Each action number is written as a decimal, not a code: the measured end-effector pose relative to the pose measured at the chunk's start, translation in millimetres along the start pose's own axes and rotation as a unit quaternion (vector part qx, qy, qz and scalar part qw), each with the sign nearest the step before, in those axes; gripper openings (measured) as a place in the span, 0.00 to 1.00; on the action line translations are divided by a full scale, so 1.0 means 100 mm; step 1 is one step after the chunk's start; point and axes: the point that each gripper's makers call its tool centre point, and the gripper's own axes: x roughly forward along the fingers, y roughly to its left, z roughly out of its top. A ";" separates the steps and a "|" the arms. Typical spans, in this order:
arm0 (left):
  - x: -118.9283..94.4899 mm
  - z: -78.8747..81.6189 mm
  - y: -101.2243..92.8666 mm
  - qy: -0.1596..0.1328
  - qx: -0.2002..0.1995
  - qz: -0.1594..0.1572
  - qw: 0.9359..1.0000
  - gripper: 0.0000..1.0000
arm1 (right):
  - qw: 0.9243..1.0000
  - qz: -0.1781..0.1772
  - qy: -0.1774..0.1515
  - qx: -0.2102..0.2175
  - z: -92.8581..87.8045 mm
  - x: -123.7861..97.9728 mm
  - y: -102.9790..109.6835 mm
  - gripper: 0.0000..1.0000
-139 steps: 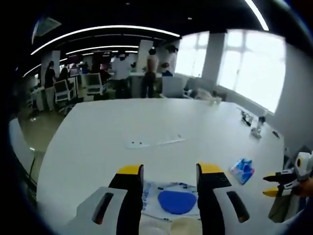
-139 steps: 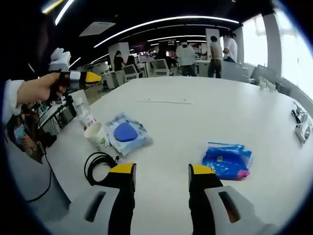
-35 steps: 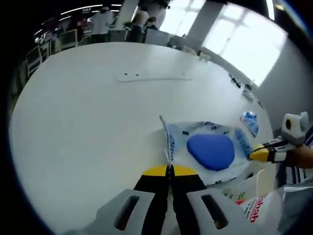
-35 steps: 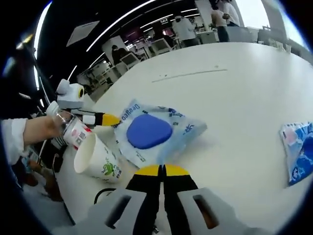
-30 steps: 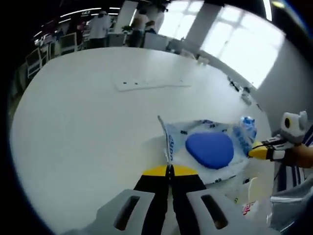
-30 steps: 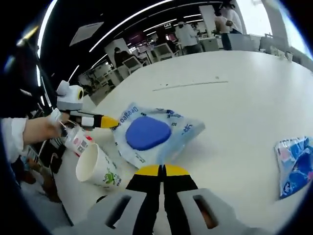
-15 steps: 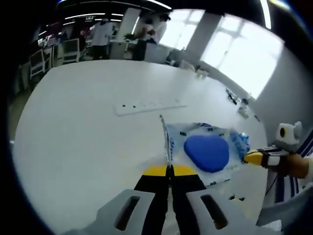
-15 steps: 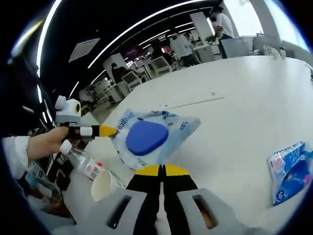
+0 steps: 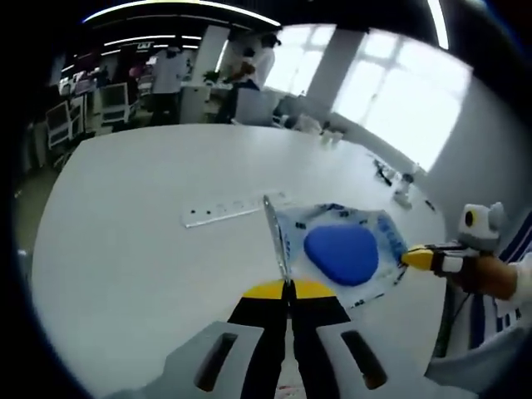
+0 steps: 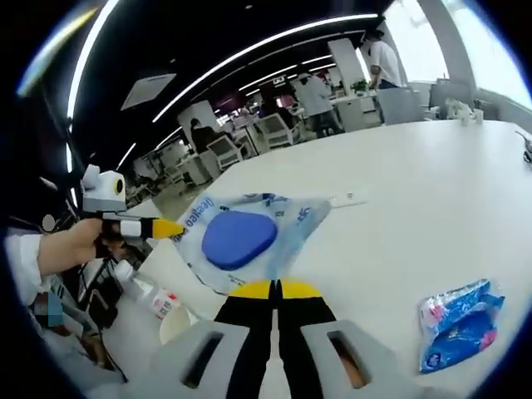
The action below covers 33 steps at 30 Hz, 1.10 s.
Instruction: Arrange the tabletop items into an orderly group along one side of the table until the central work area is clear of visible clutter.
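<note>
Since the earlier frames the wipes pack (image 9: pixel 341 253) has risen clear above the white table (image 9: pixel 125 249). Left gripper (image 9: pixel 287 287) and right gripper (image 10: pixel 275 287) each clamp opposite edges, jaws closed. Paper cup (image 10: pixel 174 324), bottle (image 10: pixel 148 295) and blue packet (image 10: pixel 457 324) lie on the table below.

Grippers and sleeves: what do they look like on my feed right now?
Both grippers have grey bodies with slotted cut-outs, black jaws and yellow tips: the left gripper and the right gripper. The person wears a white sleeve on the left arm and a blue-and-white striped sleeve on the right.
</note>
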 end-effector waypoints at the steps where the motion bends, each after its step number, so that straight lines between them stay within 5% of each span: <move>1: -0.01 -0.01 -0.08 -0.004 -0.006 0.004 1.000 0.00 | 1.000 -0.001 -0.002 0.002 0.02 0.00 -0.02 0.00; 7: -0.04 0.04 -0.20 -0.017 -0.005 0.004 1.000 0.00 | 1.000 -0.011 -0.006 -0.005 0.10 -0.15 -0.27 0.00; 15: 0.05 0.03 -0.67 -0.018 -0.012 -0.002 1.000 0.00 | 1.000 -0.019 -0.013 -0.004 0.15 -0.33 -0.55 0.00; 19: 0.09 0.01 -0.72 -0.017 -0.051 0.007 0.999 0.00 | 1.000 -0.017 -0.016 0.017 0.17 -0.42 -0.64 0.00; 33: 0.29 -0.13 -1.07 -0.006 -0.048 0.009 0.999 0.00 | 1.000 -0.026 -0.012 0.010 0.16 -0.56 -0.96 0.00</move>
